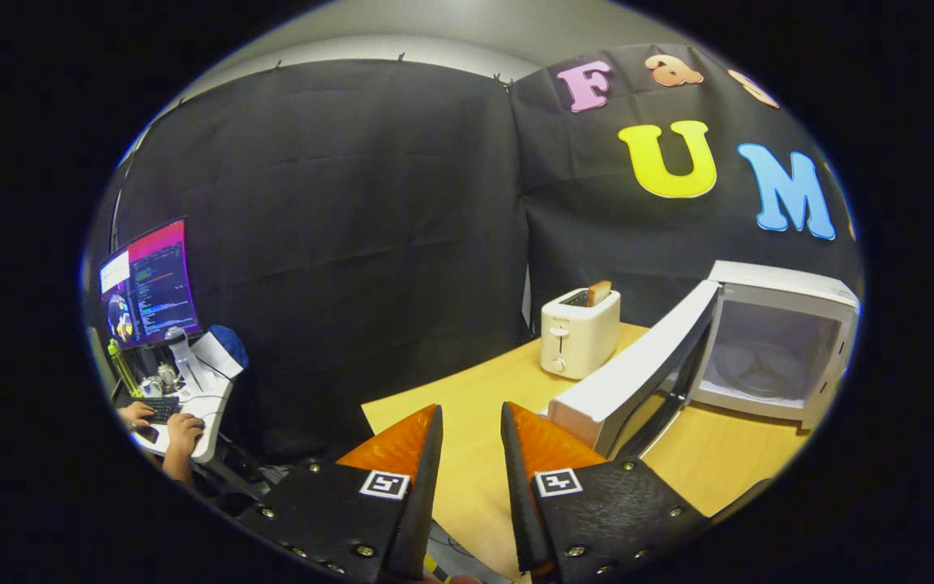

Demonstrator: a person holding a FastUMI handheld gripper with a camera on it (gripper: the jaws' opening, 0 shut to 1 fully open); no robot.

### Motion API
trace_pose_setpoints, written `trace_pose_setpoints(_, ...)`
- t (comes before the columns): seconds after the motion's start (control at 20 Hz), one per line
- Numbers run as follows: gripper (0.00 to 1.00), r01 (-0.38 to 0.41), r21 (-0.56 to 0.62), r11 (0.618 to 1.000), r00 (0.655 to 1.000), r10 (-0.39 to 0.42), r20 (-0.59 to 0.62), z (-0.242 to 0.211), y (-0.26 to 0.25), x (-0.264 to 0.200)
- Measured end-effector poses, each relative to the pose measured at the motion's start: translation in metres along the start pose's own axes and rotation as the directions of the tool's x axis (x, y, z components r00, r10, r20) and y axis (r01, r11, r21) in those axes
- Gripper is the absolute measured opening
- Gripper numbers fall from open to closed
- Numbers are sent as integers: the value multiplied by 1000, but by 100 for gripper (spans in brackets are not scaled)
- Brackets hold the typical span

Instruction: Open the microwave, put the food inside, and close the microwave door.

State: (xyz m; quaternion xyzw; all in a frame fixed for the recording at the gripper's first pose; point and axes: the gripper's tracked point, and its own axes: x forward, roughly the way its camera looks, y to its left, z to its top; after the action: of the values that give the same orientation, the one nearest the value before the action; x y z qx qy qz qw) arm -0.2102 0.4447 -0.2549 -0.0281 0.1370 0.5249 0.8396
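Observation:
A white microwave (783,288) stands on the wooden table (483,405) to the right of my fingers, with its door (637,373) swung wide open toward me. Its cavity shows a glass turntable (759,369) with nothing on it. My gripper (471,418) hovers above the table's near left corner, left of the door's free edge. The fingers stand a little apart and nothing lies between them.
A white toaster (579,331) with a slice of bread (598,292) in its slot sits at the back of the table, beside the microwave door. Off to the left, a person's hands (163,426) rest at a keyboard under a lit monitor (149,284).

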Motion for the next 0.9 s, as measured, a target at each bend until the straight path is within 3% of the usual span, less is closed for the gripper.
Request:
trace_pose_setpoints(0.1,42,4,9,1000,1000,-4,19,20,-13,-25)
trace_pose_setpoints(0.2,42,62,23,998,997,-63,34,38,-42,-53)
trace_pose_setpoints(0.3,42,150,28,988,988,-151,43,51,-79,-81)
trace_pose_setpoints(0.35,50,206,18,978,977,-207,46,56,-100,-97)
trace_pose_setpoints(0.5,53,342,16,940,938,-342,48,62,-157,-144)
trace_pose_setpoints(0.75,88,495,82,865,868,-496,-3,40,-230,-210)
trace_pose_setpoints(0.9,98,586,198,786,808,-585,-66,15,-271,-255)
